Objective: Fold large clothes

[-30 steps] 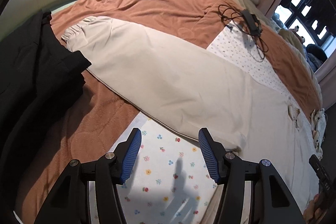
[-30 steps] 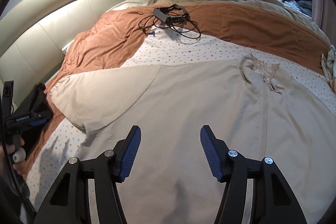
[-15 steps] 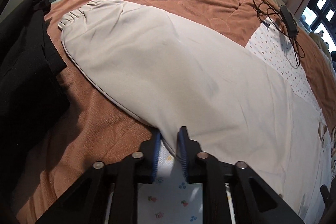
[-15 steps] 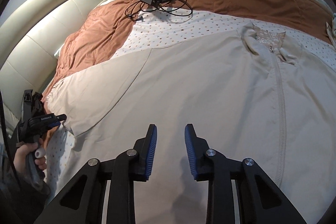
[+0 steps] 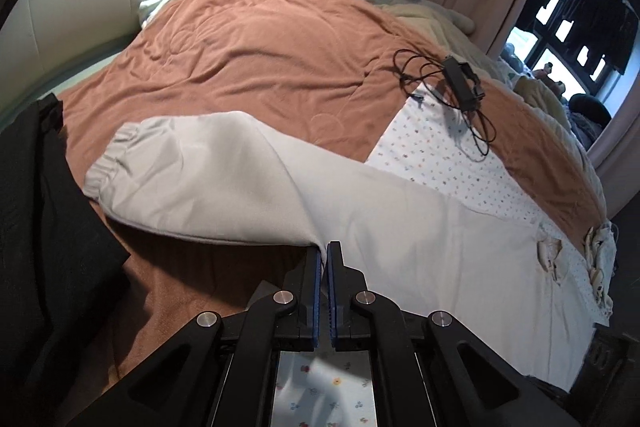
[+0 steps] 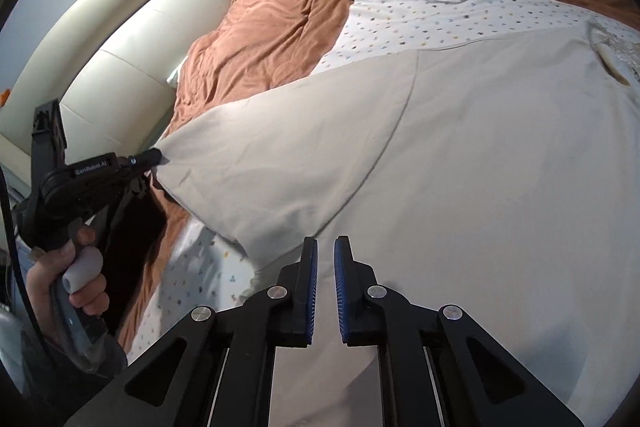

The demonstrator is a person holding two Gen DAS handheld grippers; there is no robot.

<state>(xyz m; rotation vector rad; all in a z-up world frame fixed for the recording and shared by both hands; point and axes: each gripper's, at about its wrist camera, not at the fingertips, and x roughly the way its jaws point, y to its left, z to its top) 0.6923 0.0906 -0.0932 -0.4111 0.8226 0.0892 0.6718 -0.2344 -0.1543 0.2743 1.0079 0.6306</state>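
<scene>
Spread across the bed (image 5: 248, 39): a large beige jacket (image 6: 460, 155), body flat on the floral sheet (image 6: 420, 15) and brown blanket (image 5: 260, 67), collar toward the far right edge. Left gripper (image 5: 323, 254) clamped shut on the lower edge of the jacket's sleeve (image 5: 192, 183), that edge pinched between the blue pads and raised off the blanket, elastic cuff (image 5: 108, 163) toward the headboard side. Right gripper (image 6: 326, 251) low over the jacket body near the underarm seam, jaws nearly together with a narrow gap; whether cloth is caught, cannot tell. Black garment (image 5: 36, 227) at the bed's left edge. Black charger with cable (image 5: 460, 83) lying far back on the blanket.
</scene>
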